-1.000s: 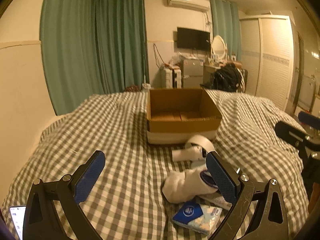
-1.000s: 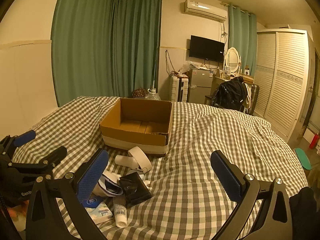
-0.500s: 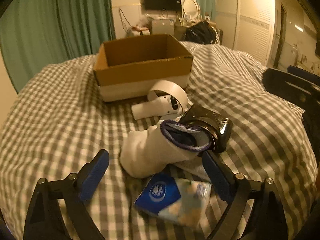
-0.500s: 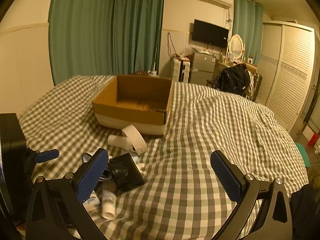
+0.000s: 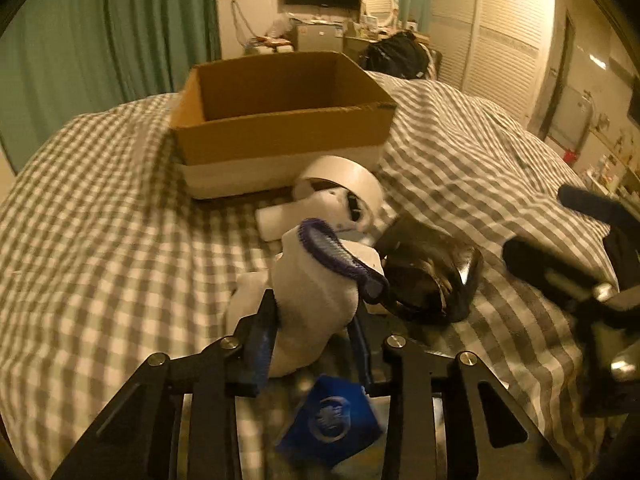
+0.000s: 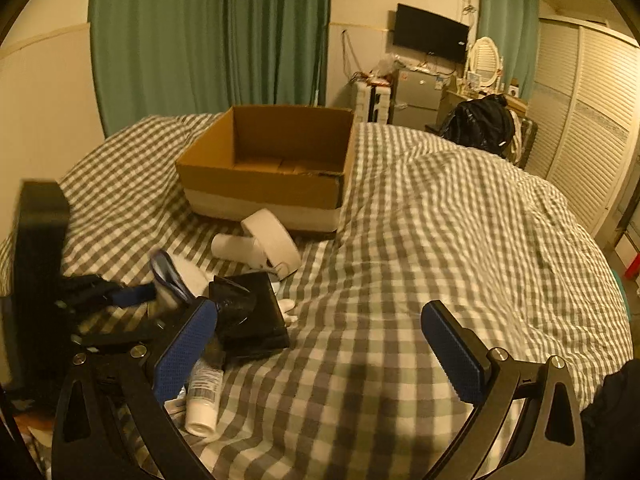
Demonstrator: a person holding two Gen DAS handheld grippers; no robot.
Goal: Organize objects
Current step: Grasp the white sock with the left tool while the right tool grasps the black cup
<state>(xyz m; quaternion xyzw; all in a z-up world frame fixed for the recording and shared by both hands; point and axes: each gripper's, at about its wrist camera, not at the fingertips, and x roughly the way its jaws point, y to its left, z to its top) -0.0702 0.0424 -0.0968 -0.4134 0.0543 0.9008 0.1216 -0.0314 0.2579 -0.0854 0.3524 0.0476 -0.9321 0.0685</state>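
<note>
My left gripper (image 5: pixel 312 336) is shut on a white sock (image 5: pixel 316 292) with a purple cuff, holding it upright over the bed. The sock's cuff also shows in the right wrist view (image 6: pixel 168 272). An open cardboard box (image 5: pixel 280 120) stands behind it on the checked bedspread; it also shows in the right wrist view (image 6: pixel 272 164). A white VR controller (image 5: pixel 332 204) lies in front of the box. A black wrapped case (image 5: pixel 432 280) lies right of the sock. My right gripper (image 6: pixel 320 340) is open and empty above the bedspread, right of the pile.
A blue tissue pack (image 5: pixel 332 420) lies under my left gripper. A white tube (image 6: pixel 204 396) lies by the black case (image 6: pixel 248 316). The checked bedspread (image 6: pixel 460 220) spreads to the right. Curtains, a wardrobe and a cluttered desk stand beyond the bed.
My left gripper moved down to the pile and closed on the white sock, lifting its cuff end. My right gripper came slightly closer to the bed and stayed open.
</note>
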